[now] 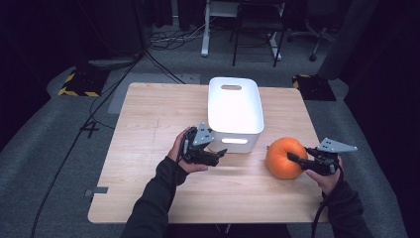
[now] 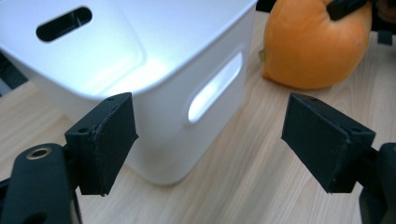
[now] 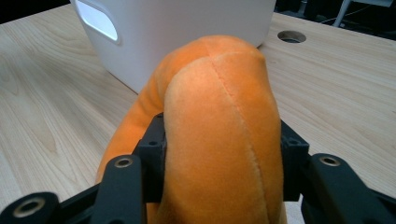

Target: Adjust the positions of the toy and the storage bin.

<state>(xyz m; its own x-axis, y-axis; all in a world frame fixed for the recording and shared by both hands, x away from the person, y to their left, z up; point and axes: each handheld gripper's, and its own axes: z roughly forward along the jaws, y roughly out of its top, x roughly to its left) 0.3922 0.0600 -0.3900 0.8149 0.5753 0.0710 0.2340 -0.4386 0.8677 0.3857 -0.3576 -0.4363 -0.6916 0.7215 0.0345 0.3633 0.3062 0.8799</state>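
Plush orange pumpkin [image 1: 284, 157]: on wooden table [image 1: 148, 129], just right of white plastic bin [image 1: 234, 111], clamped by right gripper [image 1: 297, 159]. Left gripper [image 1: 221, 152]: jaws spread, empty, at bin's near corner.

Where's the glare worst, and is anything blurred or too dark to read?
High view: the white bin is blown out, and the floor around the table is nearly black. Left gripper view: glare whitens the bin's top and its handle slot; the plush pumpkin looks soft. Right gripper view: evenly lit, the pumpkin's seam sharp between the right gripper's jaws, the background soft.
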